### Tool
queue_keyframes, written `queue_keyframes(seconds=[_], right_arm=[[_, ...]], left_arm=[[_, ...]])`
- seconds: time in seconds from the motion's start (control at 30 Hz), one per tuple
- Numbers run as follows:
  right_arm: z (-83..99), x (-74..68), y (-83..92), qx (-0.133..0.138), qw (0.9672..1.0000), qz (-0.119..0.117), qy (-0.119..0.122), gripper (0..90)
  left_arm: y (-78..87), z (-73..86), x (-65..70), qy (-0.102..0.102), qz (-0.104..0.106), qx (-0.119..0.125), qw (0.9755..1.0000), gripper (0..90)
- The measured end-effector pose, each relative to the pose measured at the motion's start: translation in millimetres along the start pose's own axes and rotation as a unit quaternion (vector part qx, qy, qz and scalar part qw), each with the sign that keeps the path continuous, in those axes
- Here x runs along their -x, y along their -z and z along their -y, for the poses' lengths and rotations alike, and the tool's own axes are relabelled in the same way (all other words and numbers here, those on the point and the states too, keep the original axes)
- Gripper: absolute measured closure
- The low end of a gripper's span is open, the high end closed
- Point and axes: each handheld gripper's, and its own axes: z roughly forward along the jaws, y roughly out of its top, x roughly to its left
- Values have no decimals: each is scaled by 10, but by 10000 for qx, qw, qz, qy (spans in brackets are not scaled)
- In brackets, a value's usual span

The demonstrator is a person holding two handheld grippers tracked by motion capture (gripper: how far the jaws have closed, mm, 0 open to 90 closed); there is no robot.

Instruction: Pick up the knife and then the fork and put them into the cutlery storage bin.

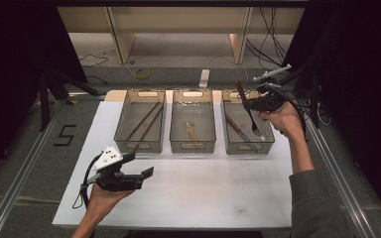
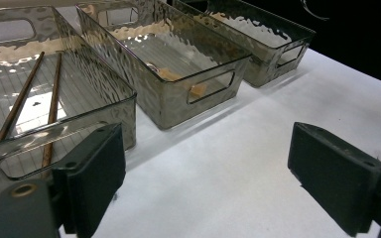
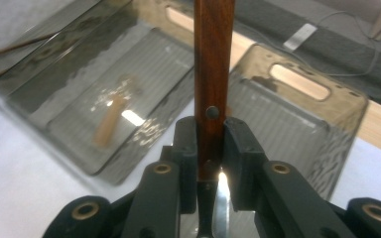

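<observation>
My right gripper (image 1: 251, 105) is shut on a wooden-handled fork (image 1: 256, 126) and holds it over the right smoky plastic bin (image 1: 248, 148), with the tines pointing down. In the right gripper view the brown handle (image 3: 213, 74) stands clamped between the jaws of that gripper (image 3: 211, 144). A wooden-handled knife (image 1: 234, 123) lies in the same bin. My left gripper (image 1: 140, 165) rests open near the table's front left, in front of the left bin (image 1: 140, 144). Nothing sits between its jaws (image 2: 216, 183).
The left bin holds two brown chopsticks (image 1: 146, 121), also seen close up (image 2: 22, 96). A small wooden utensil (image 1: 192, 133) lies in the middle bin (image 1: 192, 146). The white tabletop (image 1: 203, 193) stretches in front of the bins. Cables and shelving stand beyond the table.
</observation>
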Motion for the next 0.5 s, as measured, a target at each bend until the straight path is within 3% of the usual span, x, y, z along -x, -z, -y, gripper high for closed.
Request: queue_keyframes(seconds=[0.5], right_arm=[[50, 241, -155, -25, 9990, 309, -313, 777]], left_arm=[[0, 1, 4, -10, 5, 10, 10000, 142]])
